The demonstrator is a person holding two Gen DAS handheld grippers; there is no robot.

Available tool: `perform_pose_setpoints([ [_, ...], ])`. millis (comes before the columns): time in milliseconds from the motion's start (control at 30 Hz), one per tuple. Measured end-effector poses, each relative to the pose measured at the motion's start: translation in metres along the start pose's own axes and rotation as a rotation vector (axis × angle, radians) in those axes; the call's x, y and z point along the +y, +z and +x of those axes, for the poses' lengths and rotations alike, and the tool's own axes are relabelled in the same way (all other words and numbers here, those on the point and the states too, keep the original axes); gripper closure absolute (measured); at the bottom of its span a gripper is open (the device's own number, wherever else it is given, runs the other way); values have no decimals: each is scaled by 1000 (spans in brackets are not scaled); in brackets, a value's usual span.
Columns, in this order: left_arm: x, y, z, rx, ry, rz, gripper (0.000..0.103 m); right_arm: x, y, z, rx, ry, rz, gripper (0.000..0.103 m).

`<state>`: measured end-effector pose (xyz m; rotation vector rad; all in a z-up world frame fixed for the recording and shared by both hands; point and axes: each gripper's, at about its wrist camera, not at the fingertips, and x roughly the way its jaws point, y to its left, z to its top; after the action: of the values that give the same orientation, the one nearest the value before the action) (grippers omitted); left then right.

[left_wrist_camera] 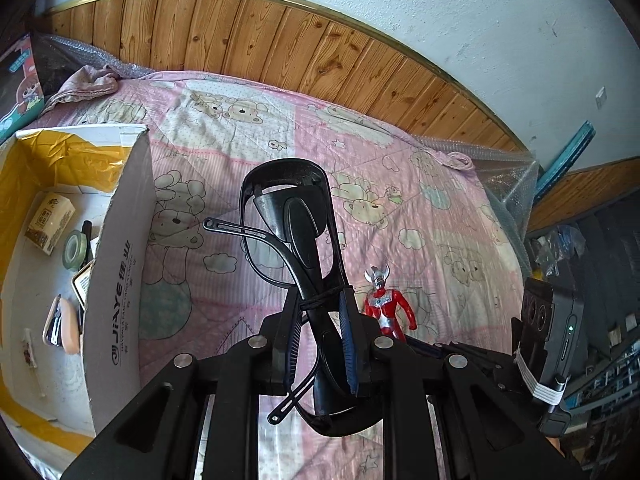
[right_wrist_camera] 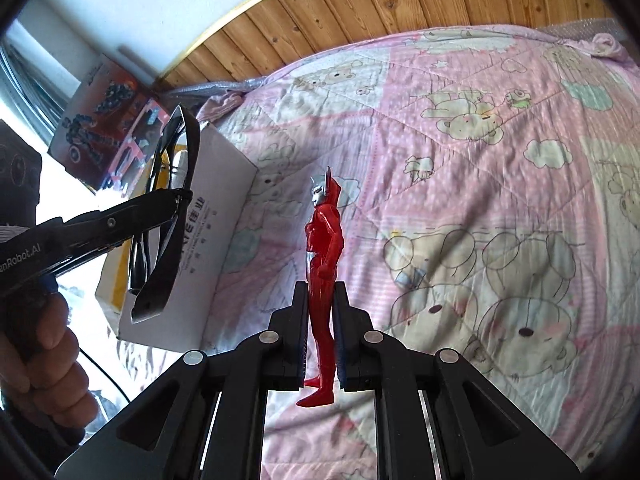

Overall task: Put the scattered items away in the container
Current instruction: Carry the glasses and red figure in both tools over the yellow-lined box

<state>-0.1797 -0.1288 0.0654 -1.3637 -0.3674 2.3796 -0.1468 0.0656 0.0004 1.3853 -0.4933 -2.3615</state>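
Observation:
My left gripper (left_wrist_camera: 322, 304) is shut on black glasses (left_wrist_camera: 298, 216), which stick up above the pink quilt, just right of the cardboard box (left_wrist_camera: 120, 264). From the right wrist view the same glasses (right_wrist_camera: 176, 184) hang in the left gripper (right_wrist_camera: 178, 200) in front of the box (right_wrist_camera: 224, 184). My right gripper (right_wrist_camera: 320, 292) is shut on a red and silver hero figure (right_wrist_camera: 322, 264), held upright by its legs above the quilt. The figure (left_wrist_camera: 386, 304) also shows behind the left fingers. Inside the box lie a small carton (left_wrist_camera: 50, 220), a tape roll (left_wrist_camera: 76, 250) and other small items.
A pink bear-print quilt (left_wrist_camera: 380, 208) covers the bed, with a wood-panelled wall (left_wrist_camera: 280, 40) behind. A toy box (right_wrist_camera: 108, 120) stands beyond the container. A crumpled cloth (left_wrist_camera: 86, 84) lies at the far left corner. A hand (right_wrist_camera: 44, 360) grips the left tool.

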Motion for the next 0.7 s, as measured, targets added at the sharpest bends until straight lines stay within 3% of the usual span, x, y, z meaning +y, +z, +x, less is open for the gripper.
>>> perform_pose_setpoints([
  [700, -13, -63, -97, -147, 88, 110, 84, 82, -54, -56, -99, 51, -21, 91],
])
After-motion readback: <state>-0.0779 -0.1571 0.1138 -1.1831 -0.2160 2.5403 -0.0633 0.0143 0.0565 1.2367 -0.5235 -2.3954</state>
